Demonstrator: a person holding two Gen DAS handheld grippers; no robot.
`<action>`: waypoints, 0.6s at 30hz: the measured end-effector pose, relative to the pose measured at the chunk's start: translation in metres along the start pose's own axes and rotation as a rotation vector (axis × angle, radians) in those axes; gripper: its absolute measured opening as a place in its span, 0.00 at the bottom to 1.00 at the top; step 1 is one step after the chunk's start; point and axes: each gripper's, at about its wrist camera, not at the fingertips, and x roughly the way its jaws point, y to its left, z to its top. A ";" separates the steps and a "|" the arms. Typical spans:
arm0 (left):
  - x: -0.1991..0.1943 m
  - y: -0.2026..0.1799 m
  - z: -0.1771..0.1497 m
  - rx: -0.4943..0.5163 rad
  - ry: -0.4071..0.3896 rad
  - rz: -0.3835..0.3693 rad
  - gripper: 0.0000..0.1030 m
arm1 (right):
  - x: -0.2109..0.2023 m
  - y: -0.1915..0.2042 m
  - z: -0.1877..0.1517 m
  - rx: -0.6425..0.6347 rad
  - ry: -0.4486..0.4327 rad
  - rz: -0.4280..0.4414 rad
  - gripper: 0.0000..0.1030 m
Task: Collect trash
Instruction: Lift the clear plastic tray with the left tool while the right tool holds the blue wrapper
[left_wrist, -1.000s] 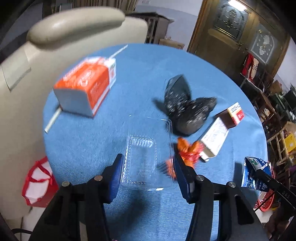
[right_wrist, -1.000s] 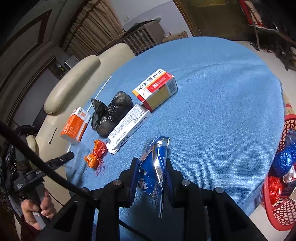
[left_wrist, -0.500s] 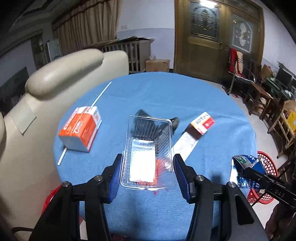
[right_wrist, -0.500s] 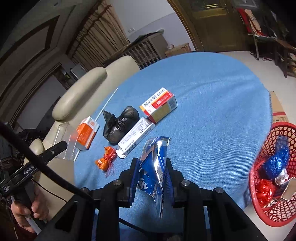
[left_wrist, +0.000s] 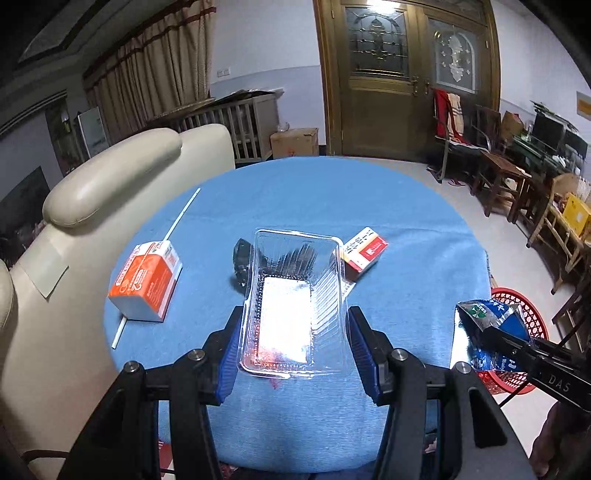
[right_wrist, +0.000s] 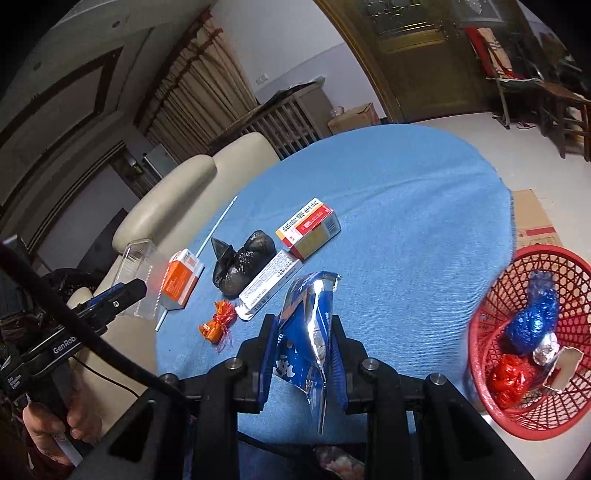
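On the round bench (left_wrist: 406, 229), a blue woven cloth covers the whole top, and I see it end in a curved edge on every side. A cream padded chair (left_wrist: 110, 177) stands against the bench's left rim; a wooden double door (left_wrist: 406, 74) and dark wooden chairs fill the far room. Pale floor lies open to the right, where a red mesh basket (right_wrist: 491, 369) sits below the bench edge, holding blue, red and silver crumpled wrappers.

My left tool (left_wrist: 295, 343) grips a clear ribbed plastic tray (left_wrist: 295, 295) between its blue pads, raised off the cloth. My right tool (right_wrist: 303, 354) is closed on a blue and silver foil packet (right_wrist: 306, 332), creased and torn at the top, held above the near rim.

Left on the cloth: an orange and white carton (left_wrist: 146, 280) near the left edge, lying across a thin white straw (left_wrist: 181, 214); a knotted black plastic bag (right_wrist: 242, 266) at centre; a long white box (right_wrist: 267, 284) touching the bag's right side; a red, yellow and white box (right_wrist: 308, 227) just beyond it; a small orange cellophane wrapper (right_wrist: 218, 325) nearer me. The far half and right side of the cloth are bare, with clear passage toward the basket.
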 end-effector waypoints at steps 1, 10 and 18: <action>-0.001 -0.003 0.000 0.006 -0.001 -0.001 0.54 | -0.002 -0.002 0.000 0.003 -0.004 0.000 0.28; -0.001 -0.022 -0.002 0.048 0.000 -0.003 0.54 | -0.012 -0.012 -0.002 0.029 -0.021 0.002 0.28; -0.001 -0.034 -0.003 0.072 0.005 -0.006 0.54 | -0.015 -0.017 -0.003 0.043 -0.028 0.005 0.28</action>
